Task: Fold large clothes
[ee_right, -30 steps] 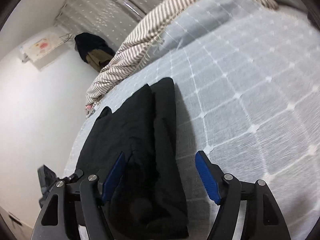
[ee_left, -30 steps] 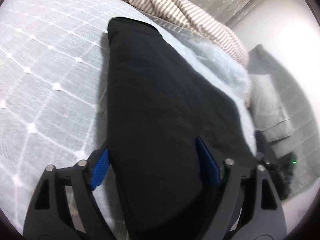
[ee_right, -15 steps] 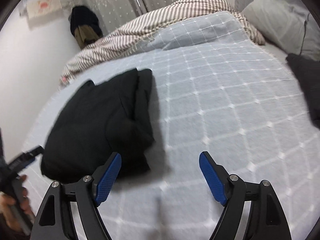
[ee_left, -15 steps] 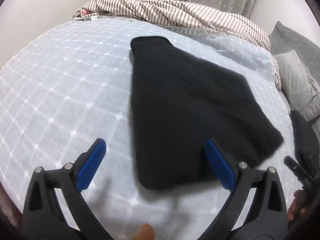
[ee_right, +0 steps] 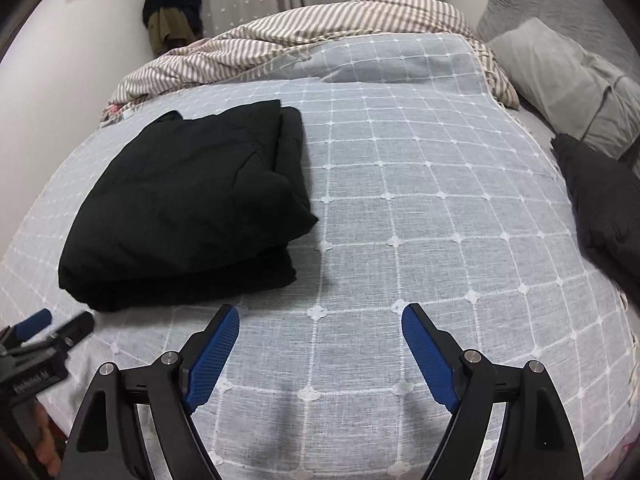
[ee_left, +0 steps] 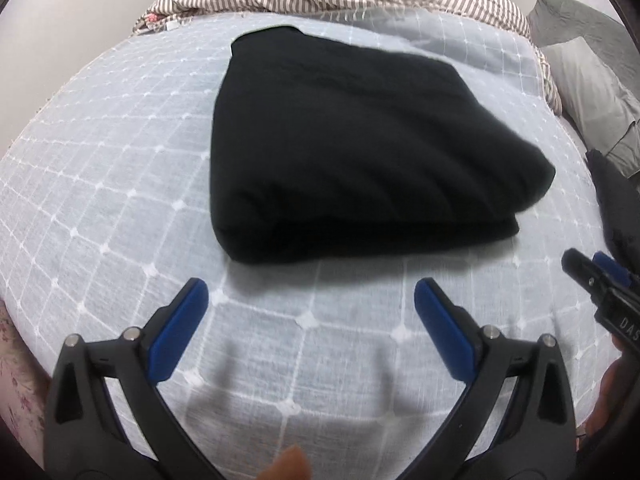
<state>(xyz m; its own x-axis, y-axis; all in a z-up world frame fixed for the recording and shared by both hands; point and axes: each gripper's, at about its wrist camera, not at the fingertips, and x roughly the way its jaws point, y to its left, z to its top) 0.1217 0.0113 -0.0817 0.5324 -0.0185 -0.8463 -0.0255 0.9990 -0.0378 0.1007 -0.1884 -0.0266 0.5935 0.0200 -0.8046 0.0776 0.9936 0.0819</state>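
My left hand-held gripper [ee_left: 311, 308] has its blue pads spread wide with only bedspread between them; its jaws have just been opening. My right hand-held gripper [ee_right: 321, 334] also stands apart and empty, its jaws having just widened too. Both hang over the near edge of the bed [ee_right: 420, 184], which wears a pale blue-grey cover crossed by white stitched squares. Just beyond my pads lies the black garment [ee_left: 352, 148], folded into a thick, squarish bundle of several layers, its near edge rounded and its surface smooth and matte. It rests flat on the cover toward the left side of the bed. Farther off, a striped blanket [ee_right: 320, 24] is bunched along the far edge, and grey pillows [ee_right: 560, 76] sit at the right.
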